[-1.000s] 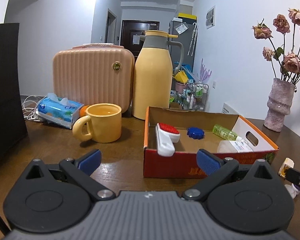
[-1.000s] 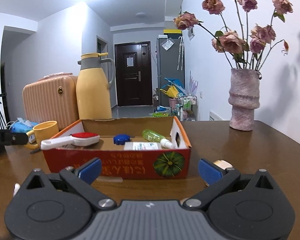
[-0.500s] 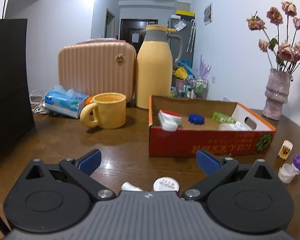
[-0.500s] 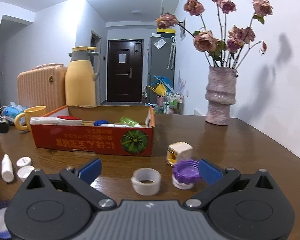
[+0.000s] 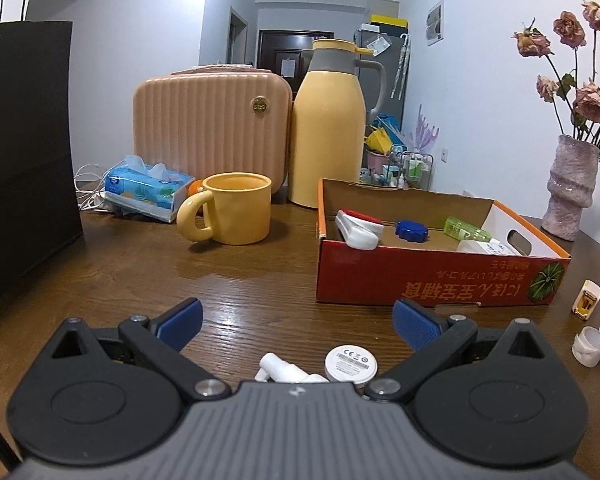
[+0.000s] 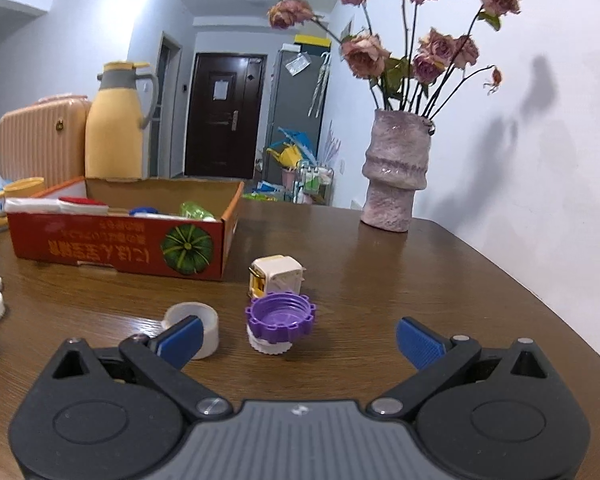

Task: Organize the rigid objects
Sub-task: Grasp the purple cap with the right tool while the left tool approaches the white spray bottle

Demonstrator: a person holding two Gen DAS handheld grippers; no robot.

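The red box [image 5: 440, 280] holds a brush [image 5: 358, 230], blue cap [image 5: 411, 229] and green bottle [image 5: 466, 229]. Both tongs, left [image 5: 296, 320] and right [image 6: 298, 338], are spread; the purple cap [image 6: 280, 314] sits on the surface [image 6: 420, 280] between the right ones.

Right gripper [image 6: 298, 334] low over a brown wooden table [image 6: 440, 288], blue-padded fingers [image 6: 180, 338] spread wide, nothing between them. Just ahead, a purple cap [image 6: 280, 314] upside down atop a white cap. Left of it, a clear tape roll [image 6: 192, 320], partly behind the left finger. Beyond, a small cream box [image 6: 276, 276] on the wood. Further left, a red cardboard box [image 6: 116, 246] with a pumpkin print, several items inside. Pink vase [image 6: 394, 176] of dried roses near the wall.
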